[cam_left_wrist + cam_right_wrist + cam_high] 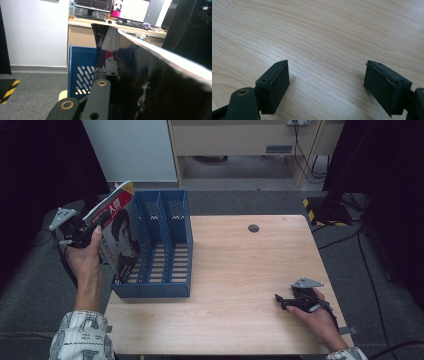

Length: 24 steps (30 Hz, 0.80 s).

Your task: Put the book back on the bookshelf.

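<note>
The magazine [119,232] is looking light, glossy and floppy, likely to sag and slip, so a pinch near its spine should be holding best. The left gripper [95,224] is clamping its upper edge, tilting it over the blue file rack's [165,245] leftmost slot. The right gripper [281,300] is resting on the table [240,270], jaws wide apart and gripping nothing.

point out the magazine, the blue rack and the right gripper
magazine [122,232], high view, on its front cover
blue rack [150,290], high view, on its near front wall
right gripper [325,82], right gripper view, midway between its open jaws
</note>
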Tool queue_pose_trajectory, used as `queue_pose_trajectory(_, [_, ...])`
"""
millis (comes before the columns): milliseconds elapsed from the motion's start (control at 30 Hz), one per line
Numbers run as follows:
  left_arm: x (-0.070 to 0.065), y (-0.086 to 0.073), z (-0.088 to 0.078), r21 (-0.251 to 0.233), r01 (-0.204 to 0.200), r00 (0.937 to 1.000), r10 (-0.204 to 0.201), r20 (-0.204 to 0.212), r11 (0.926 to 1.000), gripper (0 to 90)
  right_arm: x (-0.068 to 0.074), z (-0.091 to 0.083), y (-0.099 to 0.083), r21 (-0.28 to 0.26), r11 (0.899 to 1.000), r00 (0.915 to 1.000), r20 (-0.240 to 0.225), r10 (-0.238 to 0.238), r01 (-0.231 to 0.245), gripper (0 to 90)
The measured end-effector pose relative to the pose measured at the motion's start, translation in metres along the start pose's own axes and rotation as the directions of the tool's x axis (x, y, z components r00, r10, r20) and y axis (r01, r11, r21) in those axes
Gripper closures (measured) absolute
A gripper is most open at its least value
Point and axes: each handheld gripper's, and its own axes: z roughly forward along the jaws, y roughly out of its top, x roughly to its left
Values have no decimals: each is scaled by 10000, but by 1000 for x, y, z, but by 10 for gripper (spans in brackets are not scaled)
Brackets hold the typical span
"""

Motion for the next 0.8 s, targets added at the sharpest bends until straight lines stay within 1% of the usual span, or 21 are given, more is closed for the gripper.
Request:
queue_pose_trajectory(167, [3, -7, 1, 88, 63, 10000, -62, -40, 9999, 859, 0, 0, 0, 3, 10000, 10000, 3, 4, -4, 205])
queue_pose_trajectory(200, [4, -11, 2, 230, 98, 9999, -97, -50, 9997, 859, 0, 0, 0, 0, 10000, 10000, 3, 4, -4, 205])
queue_pose_trajectory(233, [5, -14, 2, 244, 166, 9999, -166, -5, 9996, 860, 0, 0, 0, 3, 10000, 10000, 3, 7, -7, 205])
queue_pose_trajectory(300, [5, -19, 3, 170, 329, 9995, -329, 39, 9993, 861, 0, 0, 0, 2, 10000, 10000, 3, 5, -5, 205])
queue_pose_trajectory(400, [5, -24, 5, 211, 322, 9995, -323, 32, 9993, 860, 0, 0, 0, 2, 10000, 10000, 4, 5, -5, 205])
queue_pose_trajectory(467, [5, -30, 8, 283, 356, 9993, -358, 69, 9990, 860, 0, 0, 0, -5, 10000, 10000, 22, 0, 0, 205])
queue_pose_trajectory(500, [5, -32, 8, 201, 415, 9991, -418, 112, 9989, 860, 0, 0, 0, -3, 10000, 10000, 11, 12, -12, 205])
queue_pose_trajectory(567, [5, -34, 9, 122, 539, 9984, -541, 167, 9985, 859, 0, 0, 0, -2, 10000, 10000, 11, 11, -11, 205])
queue_pose_trajectory(800, [3, -35, 9, 148, 496, 9986, -499, 158, 9987, 855, 0, 0, 0, -5, 10000, 10000, 22, 7, -7, 205])
